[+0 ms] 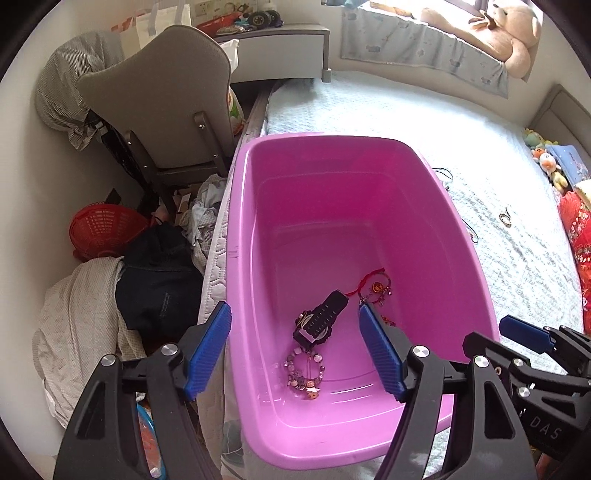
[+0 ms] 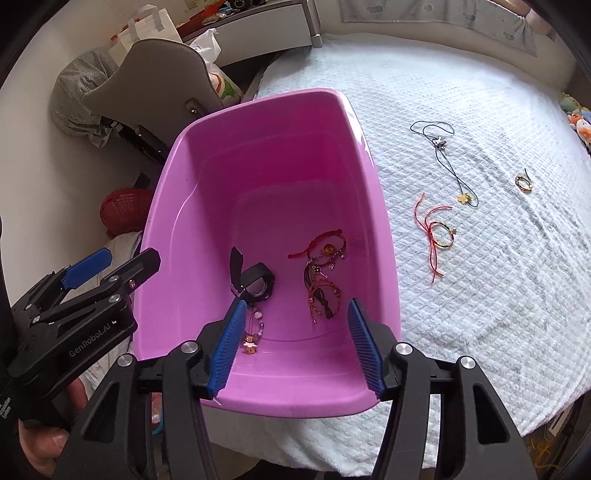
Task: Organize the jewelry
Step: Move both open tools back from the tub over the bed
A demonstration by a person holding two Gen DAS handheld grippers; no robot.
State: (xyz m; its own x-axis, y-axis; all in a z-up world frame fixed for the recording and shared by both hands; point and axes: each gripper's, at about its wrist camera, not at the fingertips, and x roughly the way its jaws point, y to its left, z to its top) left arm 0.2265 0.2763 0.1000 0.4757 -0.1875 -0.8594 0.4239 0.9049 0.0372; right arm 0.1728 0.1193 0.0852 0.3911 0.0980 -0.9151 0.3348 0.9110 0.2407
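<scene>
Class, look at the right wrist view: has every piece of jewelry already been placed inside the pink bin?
No: a red string bracelet, a dark cord necklace and a small ring lie on the white bedspread, outside the pink bin.

Grey chair [image 1: 162, 107], red basket [image 1: 103, 230], teddy bear [image 1: 506, 33]

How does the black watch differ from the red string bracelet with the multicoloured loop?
The black watch lies inside the pink bin; the red string bracelet lies outside on the white bedspread. The watch is chunky and dark; the bracelet is thin with loose trailing ends. Neither is held.
</scene>
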